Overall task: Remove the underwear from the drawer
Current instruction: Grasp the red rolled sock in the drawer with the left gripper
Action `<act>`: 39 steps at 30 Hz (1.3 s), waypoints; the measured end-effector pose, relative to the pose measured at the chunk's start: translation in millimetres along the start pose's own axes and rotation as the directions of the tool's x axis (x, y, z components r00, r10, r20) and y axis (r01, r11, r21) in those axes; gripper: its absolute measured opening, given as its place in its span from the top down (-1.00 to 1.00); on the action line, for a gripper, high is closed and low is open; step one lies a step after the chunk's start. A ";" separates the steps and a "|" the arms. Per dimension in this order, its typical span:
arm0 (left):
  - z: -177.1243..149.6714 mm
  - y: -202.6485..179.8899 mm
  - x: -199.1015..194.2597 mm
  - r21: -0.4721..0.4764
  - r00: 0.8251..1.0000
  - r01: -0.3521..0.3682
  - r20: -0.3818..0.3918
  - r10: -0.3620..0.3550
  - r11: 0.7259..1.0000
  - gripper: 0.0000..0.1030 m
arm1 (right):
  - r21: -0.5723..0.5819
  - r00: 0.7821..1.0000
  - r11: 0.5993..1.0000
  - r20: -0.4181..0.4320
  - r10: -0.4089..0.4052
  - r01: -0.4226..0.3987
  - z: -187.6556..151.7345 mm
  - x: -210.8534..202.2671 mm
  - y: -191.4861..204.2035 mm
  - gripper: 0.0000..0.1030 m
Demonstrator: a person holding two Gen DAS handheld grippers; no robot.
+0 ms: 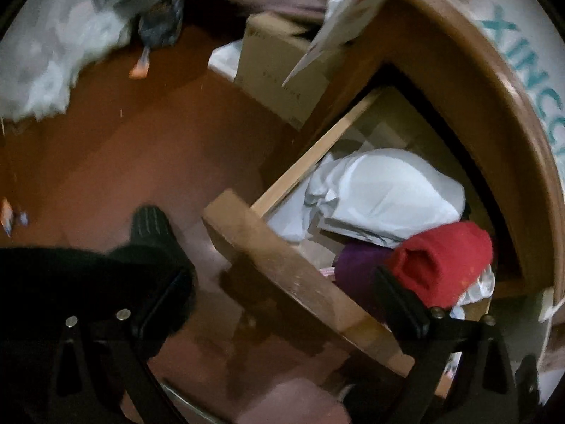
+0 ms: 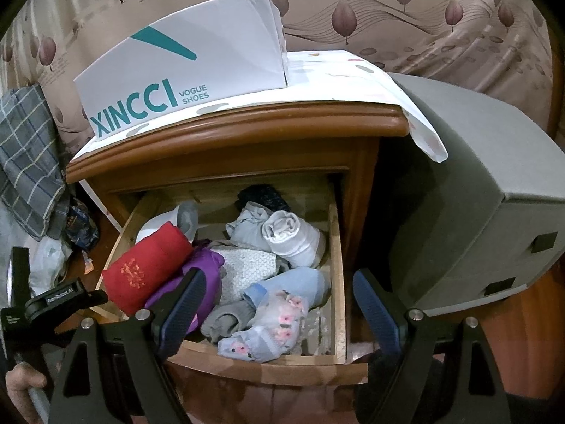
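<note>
leafy wallpaper (image 2: 406,10) fills the top of the right view, with "romantic feelings" printed upper left. on the nightstand (image 2: 226,134) sits a white box (image 2: 183,60) reading "xincci vogue shoes". drawer (image 2: 337,247) is open at centre, with rolled underwear: red roll (image 2: 148,265), purple roll (image 2: 201,272), floral pair (image 2: 268,328). right gripper (image 2: 279,314) gapes wide over them, empty. left gripper (image 1: 279,304) also spread, empty, labelled "genrobot.ai".

Open drawer (image 1: 282,272) (red roll (image 1: 441,265) inside)

Rolled underwear (image 2: 247,265) heaped in open drawer (image 2: 337,282)
</note>
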State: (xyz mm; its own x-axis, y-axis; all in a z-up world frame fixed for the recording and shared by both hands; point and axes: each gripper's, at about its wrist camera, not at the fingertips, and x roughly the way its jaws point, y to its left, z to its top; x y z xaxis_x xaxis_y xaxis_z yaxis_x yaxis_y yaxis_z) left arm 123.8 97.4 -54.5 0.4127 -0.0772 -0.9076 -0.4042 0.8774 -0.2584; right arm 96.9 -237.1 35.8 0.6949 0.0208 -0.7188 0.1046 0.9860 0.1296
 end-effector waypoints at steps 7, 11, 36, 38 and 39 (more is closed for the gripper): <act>0.5 -40.7 -55.7 0.336 0.990 -0.015 0.140 -0.034 0.942 -0.95 | -0.007 1.000 1.000 0.009 0.000 0.000 -0.4 -0.9 0.9 -0.70; 0.7 -83.1 -65.8 0.581 0.983 0.014 0.139 -0.116 0.814 -0.95 | -0.010 1.000 1.000 0.009 -0.002 0.002 -0.8 -1.1 1.2 -0.70; 4.7 -129.4 35.2 0.594 0.935 0.316 -0.326 -0.139 0.740 -0.48 | -0.086 0.998 0.995 -0.025 -0.055 0.053 -3.7 9.9 10.6 -0.70; 5.5 -127.9 33.4 0.579 0.931 0.326 -0.332 -0.150 0.747 -0.34 | -0.091 0.998 0.995 -0.027 -0.051 0.049 -3.1 9.7 10.5 -0.70; 5.2 -127.6 30.8 0.581 0.931 0.330 -0.330 -0.156 0.744 -0.31 | -0.096 0.998 0.994 -0.027 -0.050 0.047 -2.8 9.4 10.7 -0.70</act>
State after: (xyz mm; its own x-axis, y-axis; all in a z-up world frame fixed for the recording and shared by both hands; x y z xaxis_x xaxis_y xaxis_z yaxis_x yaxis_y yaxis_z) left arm 192.3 -14.5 -47.7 0.1783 -0.3645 -0.9140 0.3099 0.9024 -0.2994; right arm 102.5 -225.9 28.5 0.6694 -0.0244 -0.7425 0.0684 0.9972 0.0290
